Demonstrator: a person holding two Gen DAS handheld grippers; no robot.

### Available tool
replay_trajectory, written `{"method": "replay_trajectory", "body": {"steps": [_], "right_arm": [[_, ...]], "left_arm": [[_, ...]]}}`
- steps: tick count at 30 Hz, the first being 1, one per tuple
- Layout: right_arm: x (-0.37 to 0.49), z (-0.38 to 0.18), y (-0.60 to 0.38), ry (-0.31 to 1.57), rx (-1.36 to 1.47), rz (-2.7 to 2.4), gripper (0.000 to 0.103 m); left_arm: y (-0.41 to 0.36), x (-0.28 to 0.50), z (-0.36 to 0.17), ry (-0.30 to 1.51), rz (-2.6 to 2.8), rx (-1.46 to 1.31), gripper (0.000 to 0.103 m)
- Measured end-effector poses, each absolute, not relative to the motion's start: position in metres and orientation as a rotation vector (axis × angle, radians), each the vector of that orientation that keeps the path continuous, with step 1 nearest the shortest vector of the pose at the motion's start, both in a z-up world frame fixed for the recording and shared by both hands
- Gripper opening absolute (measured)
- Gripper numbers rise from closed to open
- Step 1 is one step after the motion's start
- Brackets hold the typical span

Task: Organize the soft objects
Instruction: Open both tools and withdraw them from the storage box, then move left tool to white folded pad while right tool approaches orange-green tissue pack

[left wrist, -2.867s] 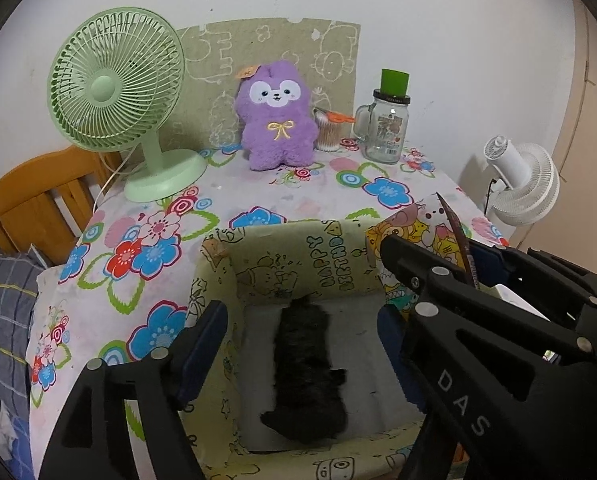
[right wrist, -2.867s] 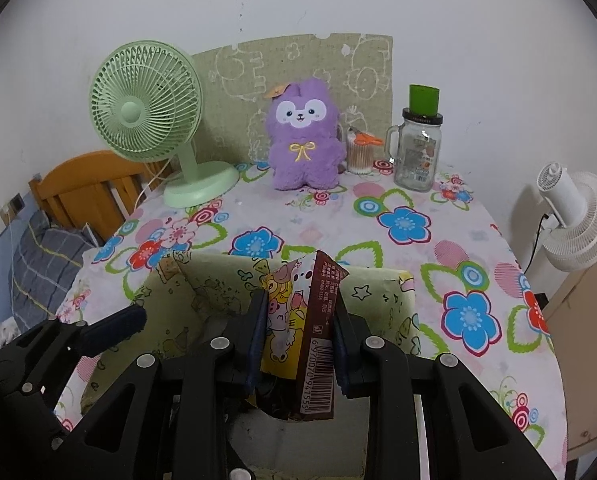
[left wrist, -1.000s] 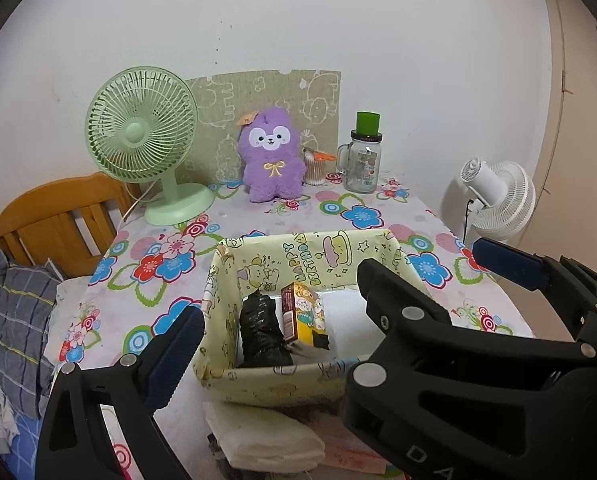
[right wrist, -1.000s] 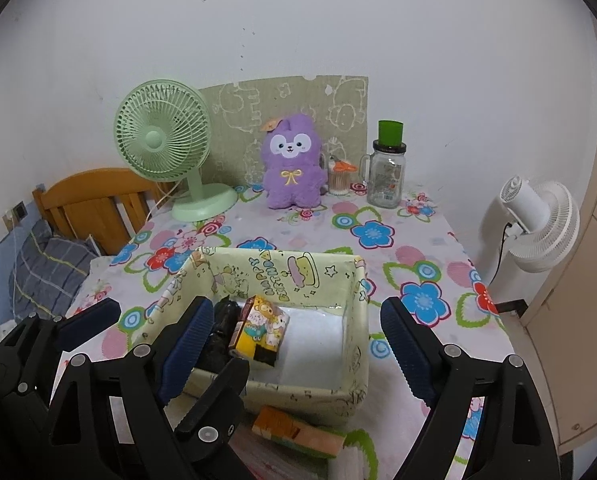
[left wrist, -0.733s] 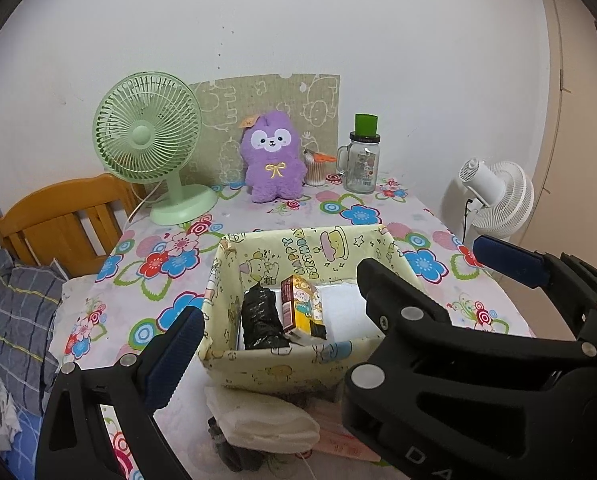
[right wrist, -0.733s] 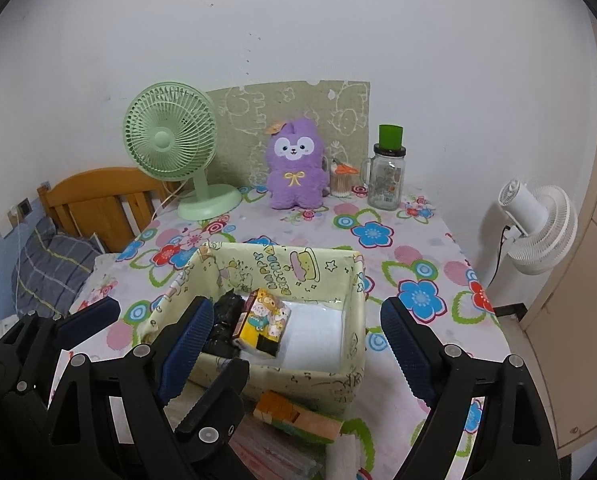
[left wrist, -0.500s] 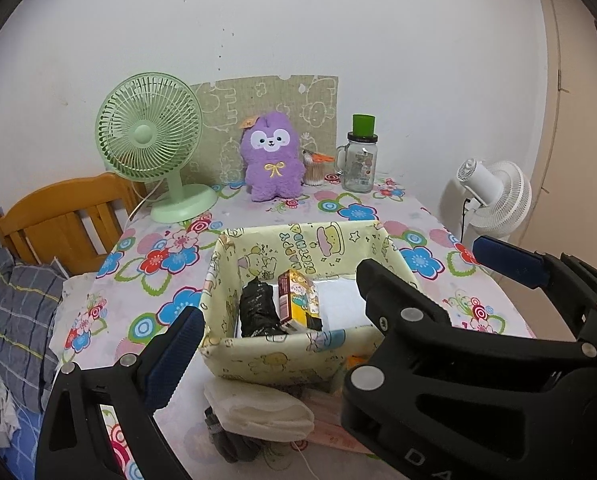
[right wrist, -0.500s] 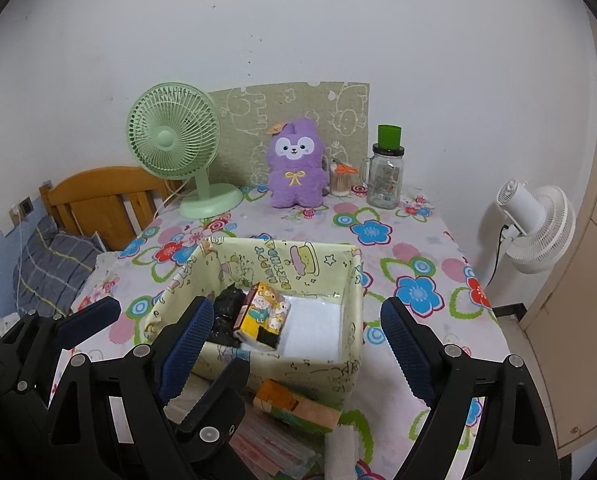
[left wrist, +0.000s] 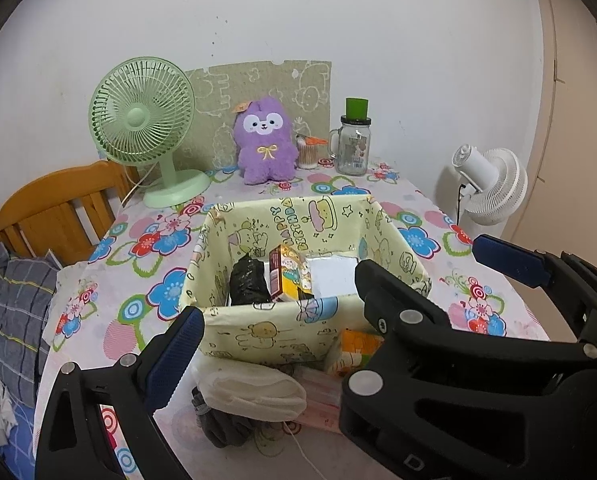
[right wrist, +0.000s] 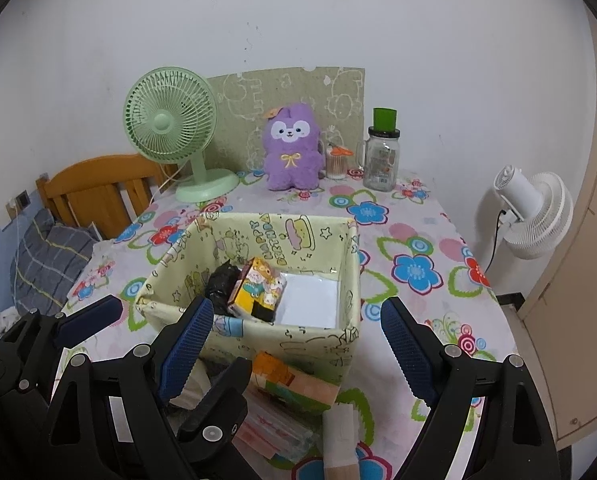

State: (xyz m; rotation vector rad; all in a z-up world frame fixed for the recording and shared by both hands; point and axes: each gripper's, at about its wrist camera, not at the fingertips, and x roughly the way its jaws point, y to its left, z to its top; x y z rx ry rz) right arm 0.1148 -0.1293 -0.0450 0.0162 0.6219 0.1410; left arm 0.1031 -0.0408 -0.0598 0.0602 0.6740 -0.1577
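Note:
A yellow cartoon-print fabric box (left wrist: 258, 332) stands mid-table and holds a black bundle (left wrist: 248, 280) and a cartoon packet (left wrist: 288, 276). Loose items lie before its front wall: a white pad (left wrist: 254, 390), grey cloth (left wrist: 222, 424), a pink pack (left wrist: 318, 404) and an orange packet (right wrist: 294, 384). My left gripper (left wrist: 294, 332) hangs open over these items; its right finger is hidden behind the right gripper (left wrist: 422, 256). In its own view the right gripper (right wrist: 297, 308) is open and holds nothing, just short of the box.
At the back stand a green fan (left wrist: 142, 120), a purple plush (left wrist: 264, 140), a swab cup (left wrist: 307, 152) and a green-lidded jar (left wrist: 354, 144). A white fan (left wrist: 492, 184) stands off the right edge, a wooden chair (left wrist: 54, 208) to the left. A white roll (right wrist: 340, 436) lies near the front.
The right gripper, earlier shut on the cartoon packet over the box, is now open and the packet lies inside. Both grippers have drawn back, so more of the loose items shows.

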Motion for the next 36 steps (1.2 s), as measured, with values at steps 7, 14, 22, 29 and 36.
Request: {"method": "replay_trajectory", "body": {"steps": [7,14,22,29,36], "right_arm": [[0.116,-0.058,-0.128,0.641,0.013,0.155,0.088],[0.116,-0.072,-0.13,0.662,0.012,0.148,0.088],[0.109,-0.083,-0.132,0.665,0.02,0.145,0.088],[0.098,-0.09,-0.134,0.663,0.028,0.14,0.088],[0.088,-0.096,-0.138,0.67,0.032,0.129,0.088]], "left_arm": [[-0.039,0.102,-0.075,0.704,-0.156,0.049,0.1],[-0.043,0.103,-0.085,0.719,-0.168,0.056,0.1],[-0.043,0.095,-0.093,0.716,-0.167,0.065,0.1],[-0.041,0.084,-0.1,0.713,-0.166,0.066,0.099],[-0.043,0.076,-0.104,0.714,-0.168,0.074,0.099]]}}
